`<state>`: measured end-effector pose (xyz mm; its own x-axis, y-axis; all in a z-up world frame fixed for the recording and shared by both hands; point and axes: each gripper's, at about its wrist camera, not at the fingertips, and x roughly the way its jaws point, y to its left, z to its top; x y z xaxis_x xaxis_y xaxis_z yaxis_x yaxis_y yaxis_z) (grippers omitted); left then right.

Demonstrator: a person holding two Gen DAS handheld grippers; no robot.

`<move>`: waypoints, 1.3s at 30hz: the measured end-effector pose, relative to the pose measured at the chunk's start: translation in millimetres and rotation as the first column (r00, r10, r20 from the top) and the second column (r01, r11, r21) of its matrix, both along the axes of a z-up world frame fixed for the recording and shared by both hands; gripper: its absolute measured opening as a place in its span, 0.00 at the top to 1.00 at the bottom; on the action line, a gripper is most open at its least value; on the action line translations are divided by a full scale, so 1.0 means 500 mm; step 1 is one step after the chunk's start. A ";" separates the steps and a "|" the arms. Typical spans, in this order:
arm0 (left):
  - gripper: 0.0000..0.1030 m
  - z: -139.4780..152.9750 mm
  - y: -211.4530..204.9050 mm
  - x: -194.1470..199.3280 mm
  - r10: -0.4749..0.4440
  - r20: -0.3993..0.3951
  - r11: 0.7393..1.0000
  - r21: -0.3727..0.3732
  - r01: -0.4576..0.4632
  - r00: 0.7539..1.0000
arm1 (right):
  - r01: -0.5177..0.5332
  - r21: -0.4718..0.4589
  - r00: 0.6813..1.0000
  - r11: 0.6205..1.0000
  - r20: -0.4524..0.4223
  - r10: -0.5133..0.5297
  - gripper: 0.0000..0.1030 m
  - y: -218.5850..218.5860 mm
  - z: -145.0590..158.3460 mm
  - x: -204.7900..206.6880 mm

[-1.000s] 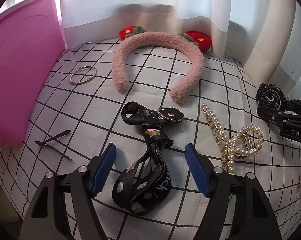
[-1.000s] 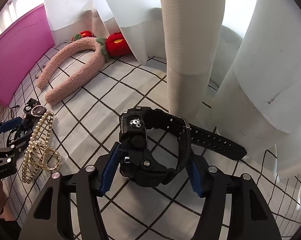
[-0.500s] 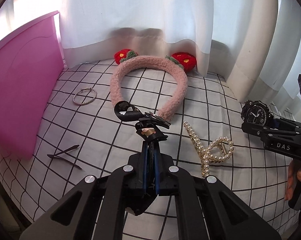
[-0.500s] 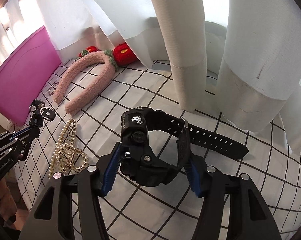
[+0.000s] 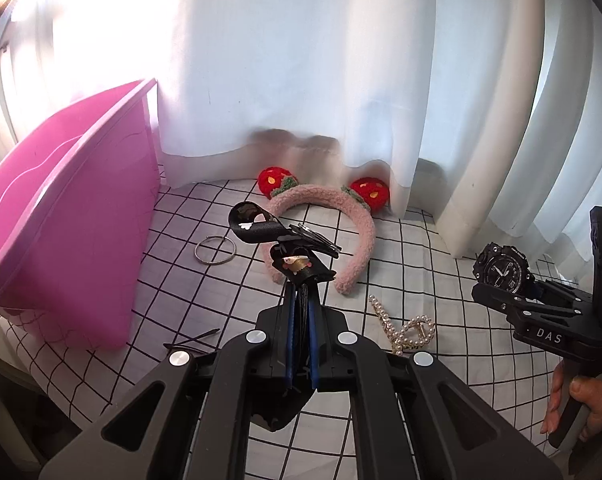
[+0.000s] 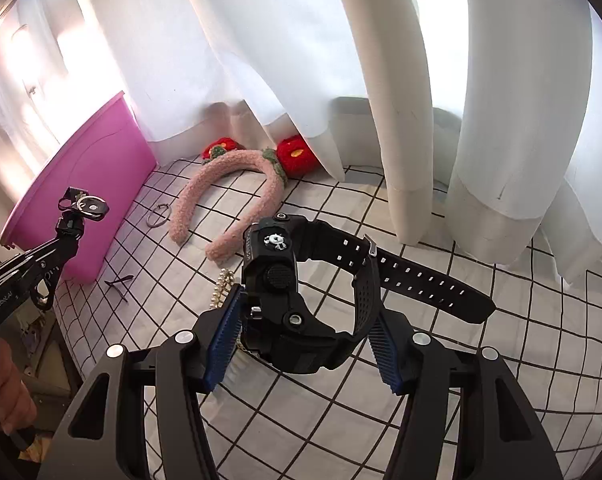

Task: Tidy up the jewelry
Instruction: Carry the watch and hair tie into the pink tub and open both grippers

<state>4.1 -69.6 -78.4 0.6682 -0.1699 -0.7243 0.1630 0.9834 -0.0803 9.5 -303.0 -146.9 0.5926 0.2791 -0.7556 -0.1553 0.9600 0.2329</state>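
My left gripper (image 5: 300, 300) is shut on a black patterned strap (image 5: 297, 268) with a metal ring clip and holds it above the checked cloth, right of the pink bin (image 5: 61, 216). It also shows in the right wrist view (image 6: 71, 228). My right gripper (image 6: 307, 320) is shut on a black watch (image 6: 297, 280), lifted off the cloth; the watch also shows in the left wrist view (image 5: 501, 268). On the cloth lie a pink fuzzy headband (image 5: 341, 216), a pearl hair claw (image 5: 405, 332), a thin silver bangle (image 5: 215, 251) and dark hairpins (image 5: 193, 342).
White curtains (image 5: 341, 80) hang along the back and right of the cloth. The pink bin stands open at the left edge. The cloth's front-left edge drops off beside the bin (image 6: 61, 320).
My left gripper shut on the strap and lifted it off the cloth. My right gripper raised the watch higher. Both views now look from further up and back.
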 end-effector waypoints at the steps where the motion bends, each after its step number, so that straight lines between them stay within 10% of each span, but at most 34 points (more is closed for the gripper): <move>1: 0.94 0.015 0.010 -0.001 0.003 0.008 1.000 -0.005 -0.003 1.000 | -0.004 0.001 1.000 1.000 0.012 0.004 0.45 0.011 0.018 -0.005; 13: 0.94 0.226 0.246 0.022 0.131 0.180 0.991 -0.002 -0.133 0.975 | -0.138 0.048 0.970 0.989 0.208 0.125 0.45 0.249 0.258 0.040; 21: 0.94 0.250 0.473 0.067 0.268 0.166 0.958 0.060 -0.281 0.949 | -0.324 0.071 0.916 0.943 0.275 0.294 0.45 0.509 0.358 0.136; 30: 0.94 0.137 0.583 0.116 0.312 -0.011 0.947 0.082 -0.310 0.950 | -0.493 -0.014 0.860 0.870 0.142 0.489 0.45 0.772 0.293 0.228; 39: 0.88 0.079 0.602 0.154 0.297 -0.109 0.953 0.098 -0.287 0.949 | -0.498 -0.112 0.865 0.860 -0.006 0.501 0.44 0.849 0.225 0.276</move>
